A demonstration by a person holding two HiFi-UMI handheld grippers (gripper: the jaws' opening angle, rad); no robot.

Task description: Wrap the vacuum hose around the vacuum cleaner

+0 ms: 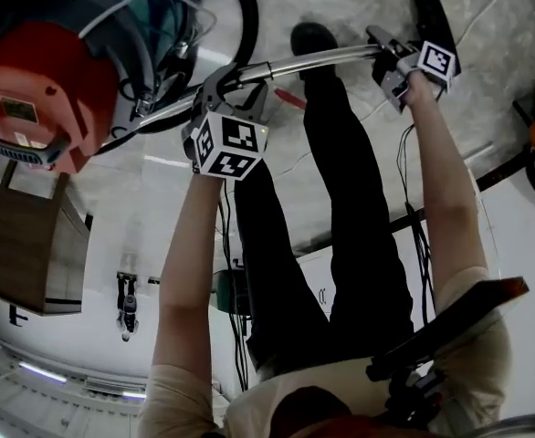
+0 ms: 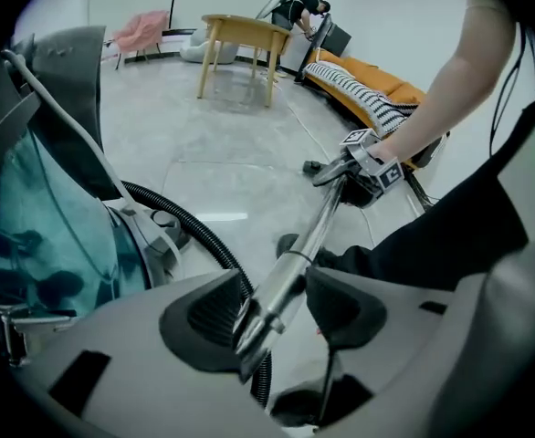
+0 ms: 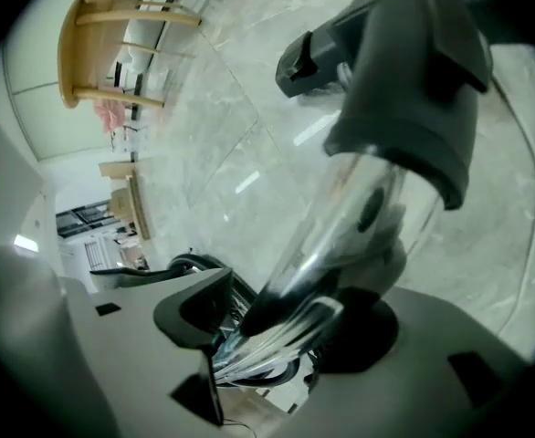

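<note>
Pale marbled floor (image 1: 359, 7) underfoot, glossy under the lights. Chrome wand (image 1: 313, 60) at the end of the vacuum hose ran about level between the two grippers, across the front of the person's black-trousered legs (image 1: 340, 199). Left gripper (image 2: 277, 310) was clamped on the wand's end nearer the vacuum, with the tube filling the gap between its pads. The black ribbed hose (image 2: 190, 226) passed just under that gripper. Right gripper (image 3: 277, 322) was closed on the wand's other end, both pads against the tube, just short of the dark floor head (image 3: 404, 89). From the left gripper the hose curved away to the vacuum cleaner (image 1: 39, 89), an orange-and-teal body just beside that gripper at the head view's upper left. One black loop of hose arced next to the body; hose not yet wound round it. One dark shoe (image 1: 311, 36) showed just beyond the wand. Whether the floor head touched the floor could not be told. Farther out: wooden table (image 2: 245, 39), orange sofa (image 2: 359, 85) with a striped cover along the wall, pink cloth (image 2: 140, 30) by the far wall, brown cabinet (image 1: 30, 245).
</note>
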